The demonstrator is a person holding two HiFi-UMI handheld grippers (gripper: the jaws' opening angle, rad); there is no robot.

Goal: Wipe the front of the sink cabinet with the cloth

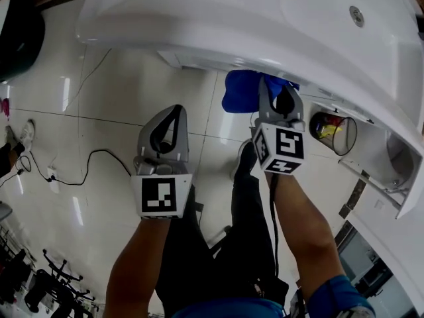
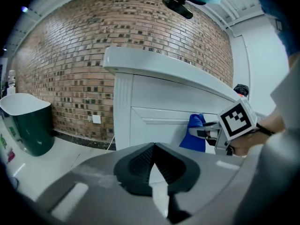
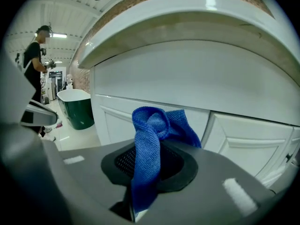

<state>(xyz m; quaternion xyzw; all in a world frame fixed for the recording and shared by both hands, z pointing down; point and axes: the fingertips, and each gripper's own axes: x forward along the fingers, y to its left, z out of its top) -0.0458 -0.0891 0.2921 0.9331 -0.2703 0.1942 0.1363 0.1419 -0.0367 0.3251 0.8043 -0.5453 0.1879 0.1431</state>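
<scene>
My right gripper (image 1: 277, 87) is shut on a blue cloth (image 1: 241, 91), which bunches up between the pads and hangs over them in the right gripper view (image 3: 149, 142). The cloth (image 2: 194, 132) rests against the white panelled front of the sink cabinet (image 2: 157, 118), under the overhanging sink top (image 1: 265, 18). A panel seam of the cabinet front (image 3: 239, 139) runs just right of the cloth. My left gripper (image 1: 173, 111) hangs shut and empty above the floor, left of the right gripper (image 2: 213, 131) and a little back from the cabinet. Its pads (image 2: 140, 161) meet at the tip.
A dark green bin with a white rim (image 2: 29, 123) stands on the tiled floor left of the cabinet, by a brick wall (image 2: 70, 55). A black mesh wastebasket (image 1: 333, 132) sits to the right. A cable (image 1: 86, 171) trails across the floor. Another person (image 3: 35, 60) stands far off.
</scene>
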